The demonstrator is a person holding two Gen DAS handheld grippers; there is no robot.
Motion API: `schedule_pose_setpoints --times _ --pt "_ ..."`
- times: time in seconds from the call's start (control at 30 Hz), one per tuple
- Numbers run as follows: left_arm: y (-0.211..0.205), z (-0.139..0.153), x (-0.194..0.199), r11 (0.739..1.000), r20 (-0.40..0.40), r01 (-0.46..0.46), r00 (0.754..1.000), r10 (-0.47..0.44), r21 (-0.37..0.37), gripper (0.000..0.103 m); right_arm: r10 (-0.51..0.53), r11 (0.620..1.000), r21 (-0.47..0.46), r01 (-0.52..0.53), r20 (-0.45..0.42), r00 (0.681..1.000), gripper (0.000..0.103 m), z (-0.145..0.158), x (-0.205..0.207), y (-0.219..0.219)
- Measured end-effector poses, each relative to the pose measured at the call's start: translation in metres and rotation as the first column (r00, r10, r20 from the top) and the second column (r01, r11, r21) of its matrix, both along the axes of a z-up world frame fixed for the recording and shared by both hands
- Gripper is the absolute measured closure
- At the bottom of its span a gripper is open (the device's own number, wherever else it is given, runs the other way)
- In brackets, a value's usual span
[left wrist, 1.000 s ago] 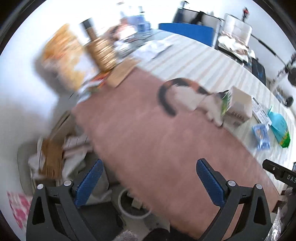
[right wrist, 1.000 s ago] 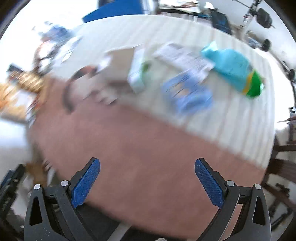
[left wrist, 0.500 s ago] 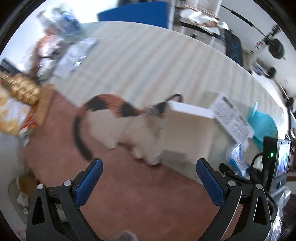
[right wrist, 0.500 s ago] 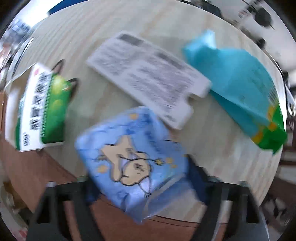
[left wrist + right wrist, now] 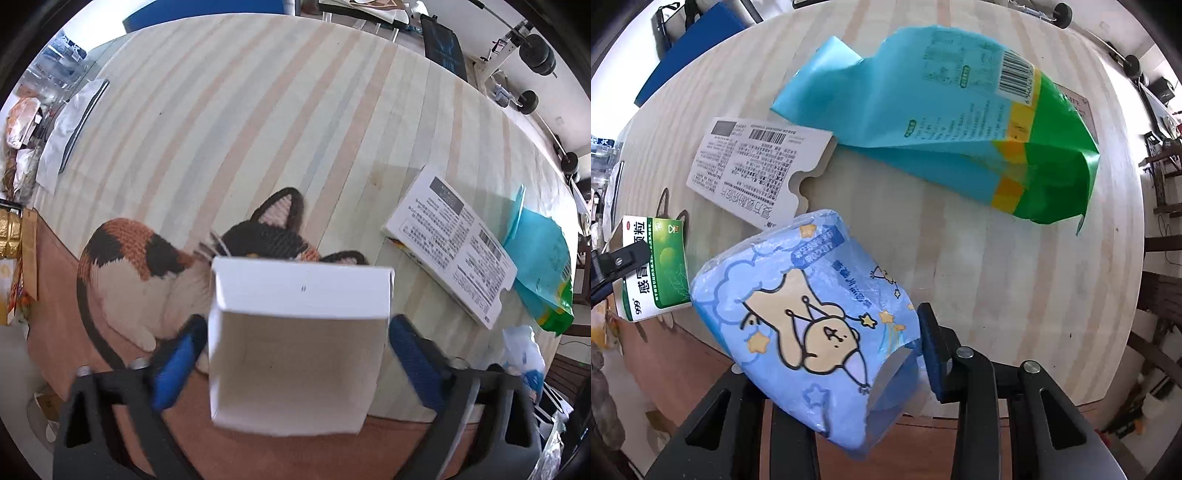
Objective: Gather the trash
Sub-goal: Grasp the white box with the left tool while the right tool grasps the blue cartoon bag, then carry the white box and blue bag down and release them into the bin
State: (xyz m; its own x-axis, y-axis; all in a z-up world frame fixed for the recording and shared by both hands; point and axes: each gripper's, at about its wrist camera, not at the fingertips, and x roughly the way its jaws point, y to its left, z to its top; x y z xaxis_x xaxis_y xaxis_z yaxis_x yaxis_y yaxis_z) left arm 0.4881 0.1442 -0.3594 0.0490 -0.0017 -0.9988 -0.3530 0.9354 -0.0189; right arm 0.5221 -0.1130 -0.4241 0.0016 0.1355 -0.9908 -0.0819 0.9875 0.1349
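An open white carton [image 5: 299,354] stands on the table, its green printed side [image 5: 661,266] showing in the right wrist view. My left gripper [image 5: 295,332] points down around it, jaws closing, with the blue pads [image 5: 181,354] against its two sides. A blue tissue pack with a cartoon bear [image 5: 812,321] sits tilted in my right gripper [image 5: 831,350]. Those jaws are closing too: the right pad [image 5: 932,343] presses the pack, which hides the left finger. A flat white printed carton [image 5: 757,173] and a crumpled teal and green bag [image 5: 942,122] lie beyond.
A knitted cat-shaped mat [image 5: 147,273] lies half under the white carton, on a striped cloth [image 5: 240,129] over a brown table [image 5: 92,332]. Packets and bags [image 5: 18,147] crowd the left edge. Weights [image 5: 535,59] lie on the floor at the far right.
Both grippers came down toward the table. The left one moved over the white carton and narrowed onto it. The right one narrowed onto the blue tissue pack.
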Motion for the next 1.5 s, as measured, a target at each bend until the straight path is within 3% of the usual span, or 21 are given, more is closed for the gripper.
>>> schedule_pose_setpoints --times 0.4,0.73,1.03,1.2,1.37,1.5 --pt "-0.017 0.033 -0.030 0.998 0.091 0.001 0.996 -0.006 0.058 0.032 0.045 0.999 0.015 -0.046 0.077 0.996 0.079 0.044 0.005 0.006" --pt "0.000 0.082 -0.108 0.996 0.201 -0.063 0.978 0.049 0.066 0.032 0.101 0.992 0.061 -0.111 0.154 0.983 0.080 0.099 -0.049 0.019" --pt "0.022 0.127 -0.245 0.978 0.310 -0.208 0.932 0.188 0.032 0.032 0.241 0.956 0.113 -0.270 0.217 0.946 0.081 0.147 -0.159 0.067" --pt "0.032 0.137 -0.335 0.957 0.329 -0.289 0.904 0.271 0.004 0.032 0.320 0.923 0.147 -0.356 0.225 0.920 0.081 0.154 -0.239 0.094" --pt "0.045 0.127 -0.441 0.921 0.307 -0.387 0.872 0.380 -0.039 0.032 0.434 0.867 0.177 -0.466 0.189 0.881 0.081 0.137 -0.338 0.124" --pt "0.061 0.093 -0.516 0.878 0.242 -0.472 0.846 0.475 -0.076 0.032 0.543 0.811 0.192 -0.553 0.105 0.833 0.081 0.096 -0.415 0.150"
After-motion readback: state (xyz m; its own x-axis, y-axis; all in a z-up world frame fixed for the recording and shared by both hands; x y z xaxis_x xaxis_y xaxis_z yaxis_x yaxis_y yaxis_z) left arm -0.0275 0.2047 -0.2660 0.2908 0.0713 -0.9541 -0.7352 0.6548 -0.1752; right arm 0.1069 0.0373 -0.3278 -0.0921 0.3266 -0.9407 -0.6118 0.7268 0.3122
